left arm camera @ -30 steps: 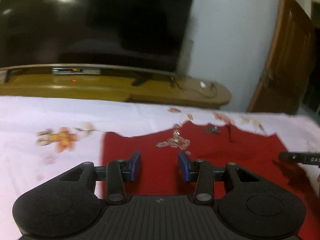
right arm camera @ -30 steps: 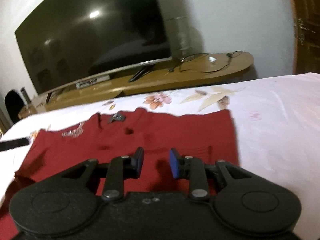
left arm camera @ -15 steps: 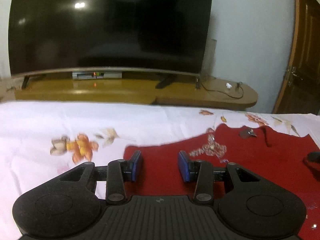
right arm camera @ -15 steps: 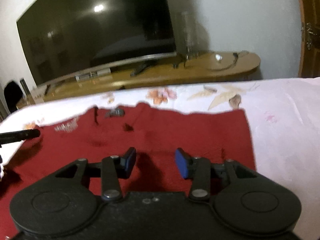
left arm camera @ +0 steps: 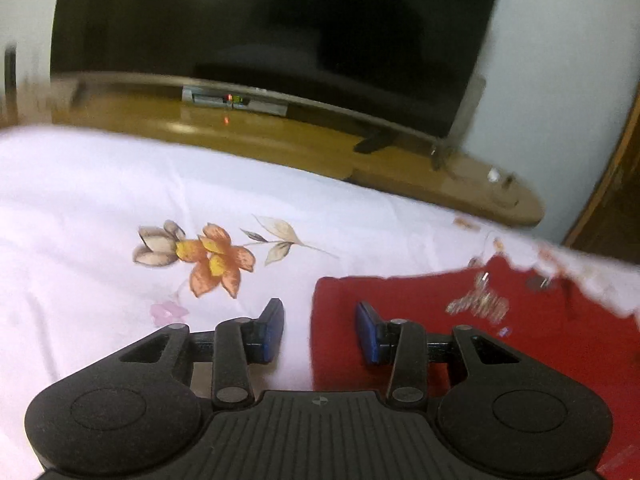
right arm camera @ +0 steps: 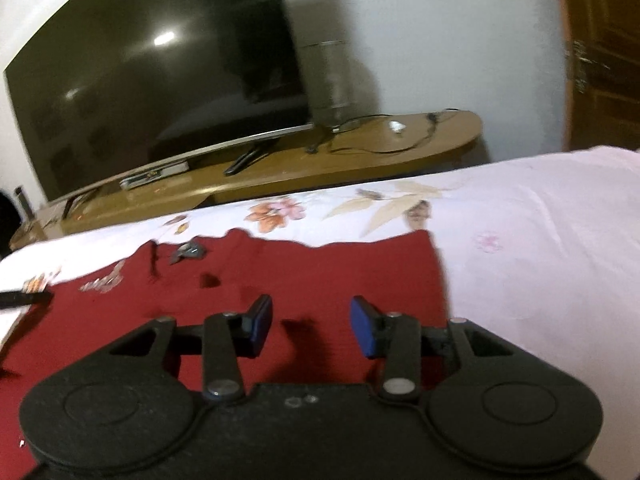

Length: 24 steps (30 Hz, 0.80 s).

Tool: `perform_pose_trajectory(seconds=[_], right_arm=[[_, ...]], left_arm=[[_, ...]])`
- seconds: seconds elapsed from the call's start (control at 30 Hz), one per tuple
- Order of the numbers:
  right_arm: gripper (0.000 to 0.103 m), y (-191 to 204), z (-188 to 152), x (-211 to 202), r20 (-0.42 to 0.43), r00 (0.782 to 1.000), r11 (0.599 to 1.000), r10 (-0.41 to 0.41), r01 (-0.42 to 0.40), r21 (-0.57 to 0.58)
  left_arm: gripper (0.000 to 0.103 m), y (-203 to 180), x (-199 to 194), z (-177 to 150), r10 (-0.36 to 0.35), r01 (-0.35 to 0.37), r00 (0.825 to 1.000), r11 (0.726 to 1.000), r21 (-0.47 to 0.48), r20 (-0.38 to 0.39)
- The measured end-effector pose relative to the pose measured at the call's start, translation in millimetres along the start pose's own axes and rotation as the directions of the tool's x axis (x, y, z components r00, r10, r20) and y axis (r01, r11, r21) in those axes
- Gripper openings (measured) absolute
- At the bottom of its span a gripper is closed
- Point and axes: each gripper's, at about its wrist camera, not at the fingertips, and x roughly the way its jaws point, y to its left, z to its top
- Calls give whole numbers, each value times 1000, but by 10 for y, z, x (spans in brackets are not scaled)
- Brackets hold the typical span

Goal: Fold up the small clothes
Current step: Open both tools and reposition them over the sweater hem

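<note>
A dark red garment (left arm camera: pixel 552 328) lies spread flat on a white floral bedsheet (left arm camera: pixel 112 184), with a silver sequin motif (left arm camera: pixel 478 302) near its far edge. My left gripper (left arm camera: pixel 319 312) hovers open over the garment's left edge, one pad above the sheet and the other above the cloth. In the right wrist view the same garment (right arm camera: pixel 320 268) fills the middle, and my right gripper (right arm camera: pixel 311 307) stands open above its right half with nothing between the pads. A black finger of the left gripper (right arm camera: pixel 24 299) pokes in at the left.
Beyond the bed's far edge stands a low wooden TV stand (left arm camera: pixel 260 136) with a large dark television (left arm camera: pixel 280 20), a set-top box (left arm camera: pixel 234 101) and cables (right arm camera: pixel 384 136). A wooden door (right arm camera: pixel 600 52) is at the right. Bare sheet (right arm camera: pixel 540 220) lies right of the garment.
My left gripper has slid left, from over the garment's middle to its left edge, and rolled. The right gripper's jaws have widened and it sits a little nearer the garment's right side.
</note>
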Motion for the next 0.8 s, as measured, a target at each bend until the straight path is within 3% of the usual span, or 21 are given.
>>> perform_pose_trajectory(seconds=[0.03, 0.07, 0.13, 0.2, 0.27, 0.37, 0.43, 0.5, 0.53, 0.6, 0.7, 0.77, 0.8], right_arm=[[42, -34, 2, 9, -6, 1000, 1000, -1, 1, 18], [42, -60, -4, 25, -18, 1000, 999, -5, 5, 32], [42, -65, -31, 57, -31, 1000, 1000, -4, 5, 28], [42, -31, -52, 80, -33, 999, 1000, -13, 13, 1], [43, -14, -68, 90, -32, 999, 1000, -15, 14, -10], [44, 3, -103, 123, -31, 999, 999, -20, 19, -34], [45, 22, -105, 133, -32, 999, 999, -23, 21, -49], [45, 23, -98, 124, -33, 999, 998, -22, 20, -52], [45, 11, -86, 94, -25, 1000, 999, -17, 16, -42], [44, -23, -71, 22, 4, 1000, 1000, -2, 2, -11], [44, -25, -70, -39, 36, 999, 1000, 17, -18, 11], [43, 39, -72, -27, 34, 999, 999, 35, -35, -13], [43, 80, -79, 4, 19, 999, 999, 37, -36, -36]], left_arm=[[17, 52, 22, 27, -29, 28, 1000, 999, -40, -11], [9, 116, 55, 44, -72, 69, 997, 994, -88, -31], [8, 146, 35, 37, -84, 81, 996, 989, -123, -22], [7, 67, -55, -29, -19, 22, 999, 997, -76, 31], [8, 15, -43, -141, 36, -35, 999, 998, -49, 36], [13, -41, -16, -103, 67, -67, 997, 998, -23, 32], [29, -5, -70, -81, 78, -77, 996, 996, -38, 42], [42, -56, -265, -66, 152, -150, 980, 988, -26, 126], [42, -79, -364, -49, 157, -156, 972, 988, -20, 175], [42, -155, -449, -9, 99, -101, 973, 995, -1, 207], [42, -398, -329, 2, -6, -11, 990, 993, 122, 143], [42, -488, -135, -69, -15, 3, 998, 984, 176, 68], [42, -487, -12, -118, 17, -21, 1000, 981, 193, 20]])
